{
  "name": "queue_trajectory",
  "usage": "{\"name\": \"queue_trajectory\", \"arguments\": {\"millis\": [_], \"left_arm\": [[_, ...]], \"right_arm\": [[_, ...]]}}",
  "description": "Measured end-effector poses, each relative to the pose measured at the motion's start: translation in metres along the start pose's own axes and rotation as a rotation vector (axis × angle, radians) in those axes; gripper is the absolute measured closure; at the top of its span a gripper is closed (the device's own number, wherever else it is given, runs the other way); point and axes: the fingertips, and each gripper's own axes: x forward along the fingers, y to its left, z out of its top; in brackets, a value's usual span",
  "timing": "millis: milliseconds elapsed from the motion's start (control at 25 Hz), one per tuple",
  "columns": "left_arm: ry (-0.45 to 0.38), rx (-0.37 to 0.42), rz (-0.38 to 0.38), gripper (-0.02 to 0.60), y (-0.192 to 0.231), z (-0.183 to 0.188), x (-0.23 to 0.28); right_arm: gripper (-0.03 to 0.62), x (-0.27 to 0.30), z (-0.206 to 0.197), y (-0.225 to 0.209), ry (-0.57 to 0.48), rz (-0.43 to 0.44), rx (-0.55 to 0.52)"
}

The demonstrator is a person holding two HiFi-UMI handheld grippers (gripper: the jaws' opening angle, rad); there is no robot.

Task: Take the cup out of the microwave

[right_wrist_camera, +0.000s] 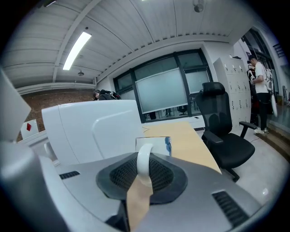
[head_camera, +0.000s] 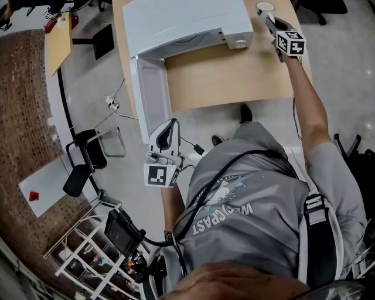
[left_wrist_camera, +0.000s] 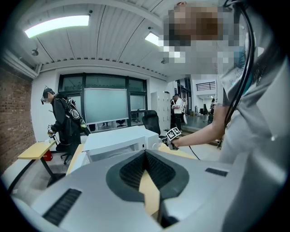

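The white microwave (head_camera: 187,23) stands on a wooden table (head_camera: 234,76) with its door (head_camera: 151,96) swung open over the table's left edge. My right gripper (head_camera: 268,17) is to the right of the microwave, above the table's far right corner, shut on the handle of a white cup (head_camera: 265,7). In the right gripper view the cup's handle (right_wrist_camera: 144,163) sits between the pads and the cup body (right_wrist_camera: 156,144) stands just beyond the right gripper (right_wrist_camera: 144,158), with the microwave (right_wrist_camera: 86,127) to the left. My left gripper (head_camera: 170,124) hangs below the open door, off the table, shut and empty (left_wrist_camera: 145,153).
A black office chair (right_wrist_camera: 222,122) stands beyond the table's right side. Another black chair (head_camera: 82,158) and a white rack (head_camera: 94,252) are on the floor at the left. A person in black (left_wrist_camera: 61,120) stands behind the table, and others stand further back.
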Motion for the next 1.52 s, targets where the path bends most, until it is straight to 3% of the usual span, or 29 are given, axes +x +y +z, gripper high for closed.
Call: {"name": "queue_trajectory", "arguments": {"millis": [640,1520], "left_arm": [[0.035,-0.012,-0.020,0.538,-0.004,-0.009,0.016],[0.051,-0.026,-0.046,0.538,-0.005,-0.021,0.014]], "right_arm": [[0.523,0.021,-0.049,-0.016,0.055,-0.031,0.040],[0.523,0.008,-0.072,-0.009,-0.006,-0.061,0.050]]}}
